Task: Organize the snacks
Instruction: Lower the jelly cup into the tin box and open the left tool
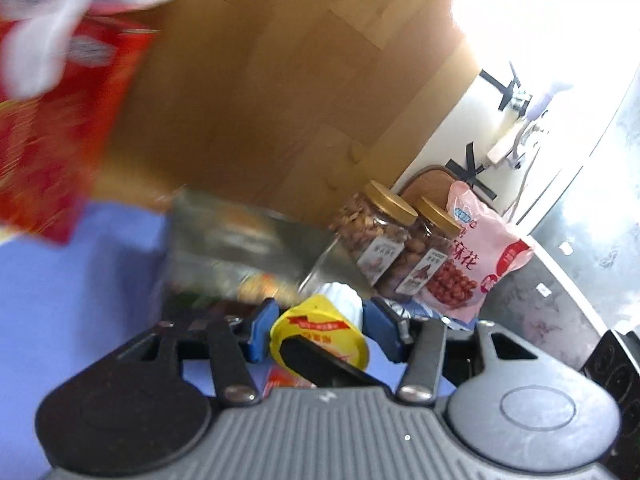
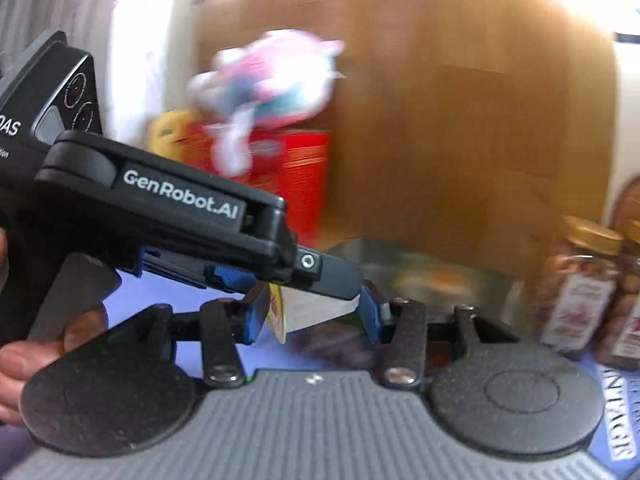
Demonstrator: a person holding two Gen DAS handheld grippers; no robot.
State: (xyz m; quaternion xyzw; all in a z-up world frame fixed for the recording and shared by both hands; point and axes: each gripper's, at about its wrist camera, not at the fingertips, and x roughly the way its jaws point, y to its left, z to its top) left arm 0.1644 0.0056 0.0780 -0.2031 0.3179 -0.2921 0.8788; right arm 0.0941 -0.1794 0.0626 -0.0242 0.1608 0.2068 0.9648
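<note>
Pinched at a narrow setting between the blue pads of the left gripper (image 1: 322, 330): white ribbed cup (image 1: 320, 344) with a yellow foil lid, held above the purple tablecloth (image 1: 80, 280). Gripped on the same cup in the right wrist view, lid against one pad and base against the other, by the right gripper (image 2: 312, 314). Crossing in front there and hiding much of the cup: the left gripper's black body, marked "GenRobot.AI", with a hand (image 2: 24, 356) around its handle. Just beyond the cup, blurred: a clear container (image 1: 240, 240). To its right, side by side: two gold-lidded jars of nuts (image 1: 376, 232), labels too small to read, and touching them a pink bag (image 1: 480, 256) printed with large red Chinese characters. At far left, blurred: red box (image 1: 48, 140) under a pastel plush toy (image 2: 272, 80), lettering unreadable. Behind everything, a wooden panel (image 1: 280, 80).
</note>
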